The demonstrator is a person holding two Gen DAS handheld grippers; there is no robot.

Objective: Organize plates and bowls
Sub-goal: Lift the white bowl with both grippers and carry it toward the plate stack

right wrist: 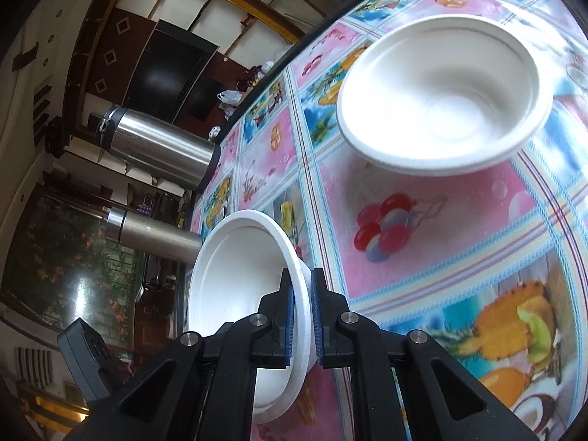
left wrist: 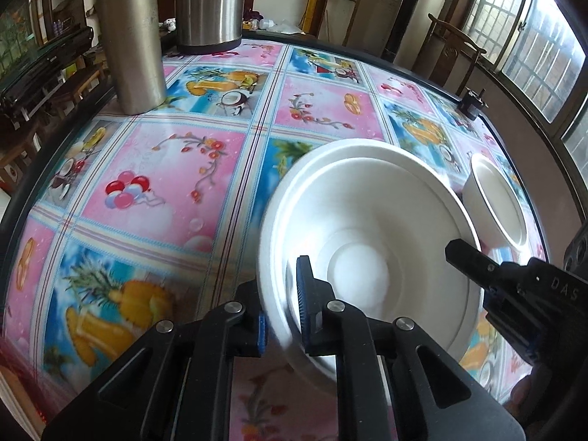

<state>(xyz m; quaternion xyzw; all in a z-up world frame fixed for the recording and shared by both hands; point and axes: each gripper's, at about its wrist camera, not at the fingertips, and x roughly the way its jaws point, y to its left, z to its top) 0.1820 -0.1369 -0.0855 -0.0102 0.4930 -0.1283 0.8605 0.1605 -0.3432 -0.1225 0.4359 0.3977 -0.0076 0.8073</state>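
Left wrist view: my left gripper (left wrist: 282,303) has its jaws clamped on the near rim of a large white bowl (left wrist: 371,242), one jaw inside, one outside. The bowl is tilted above the desk (left wrist: 165,169). At 3 o'clock, the right gripper's (left wrist: 477,261) black finger sits at the bowl's far rim. Right wrist view: my right gripper (right wrist: 302,316) has its jaws pinching the wall of a smaller white bowl (right wrist: 239,275), tipped on edge. At 1 o'clock, the large bowl. Far, 11 o'clock, two steel flasks (left wrist: 130,36) stand at the desk edge.
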